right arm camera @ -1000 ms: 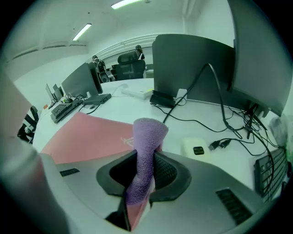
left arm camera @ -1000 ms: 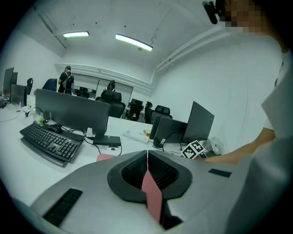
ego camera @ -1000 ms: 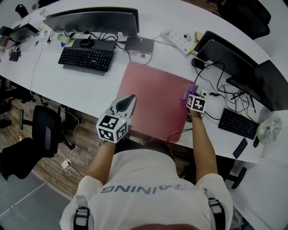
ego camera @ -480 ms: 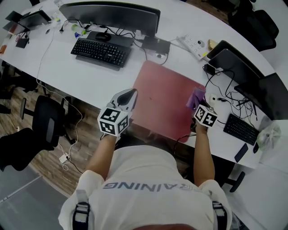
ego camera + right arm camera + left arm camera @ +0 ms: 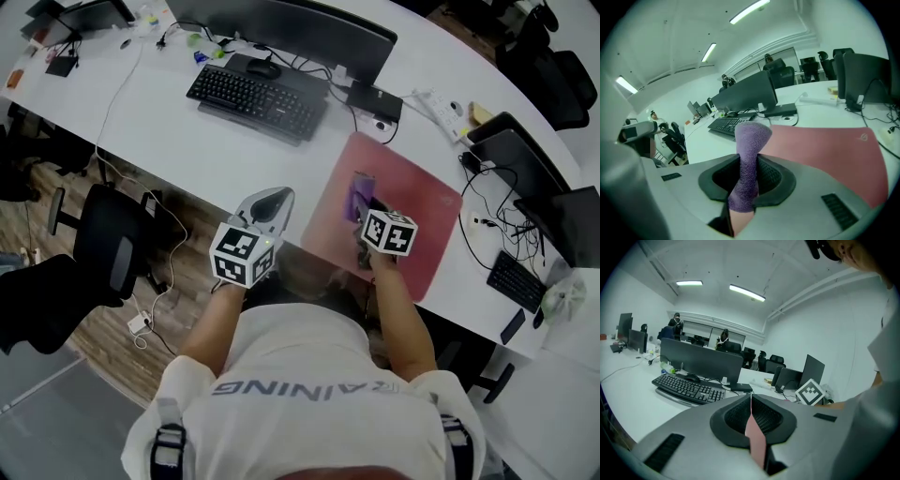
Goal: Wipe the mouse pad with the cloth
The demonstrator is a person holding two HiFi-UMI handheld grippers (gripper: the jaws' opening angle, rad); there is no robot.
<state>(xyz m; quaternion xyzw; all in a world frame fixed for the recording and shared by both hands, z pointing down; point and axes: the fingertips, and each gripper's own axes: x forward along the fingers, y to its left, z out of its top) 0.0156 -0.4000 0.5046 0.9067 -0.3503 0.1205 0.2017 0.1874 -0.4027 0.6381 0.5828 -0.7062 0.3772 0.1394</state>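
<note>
The pink mouse pad [image 5: 412, 230] lies on the white desk [image 5: 187, 141] in front of the person. A purple cloth [image 5: 359, 199] rests on the pad's left part, and my right gripper [image 5: 367, 214] is shut on it. In the right gripper view the cloth [image 5: 752, 138] stands up between the closed jaws of the right gripper [image 5: 749, 171], with the pad [image 5: 825, 145] spreading beyond. My left gripper [image 5: 275, 200] hovers at the desk's front edge, left of the pad. The left gripper [image 5: 751, 401] is shut with nothing in it.
A black keyboard [image 5: 255, 92] and a monitor [image 5: 300, 28] sit behind the pad to the left. A power strip [image 5: 441, 108], dark laptops [image 5: 511, 155], cables and a second keyboard [image 5: 514, 279] crowd the right. An office chair [image 5: 103, 258] stands on the floor at left.
My right gripper has dragged the cloth from the pad's right edge across to its left part. The left gripper has stayed by the desk's front edge.
</note>
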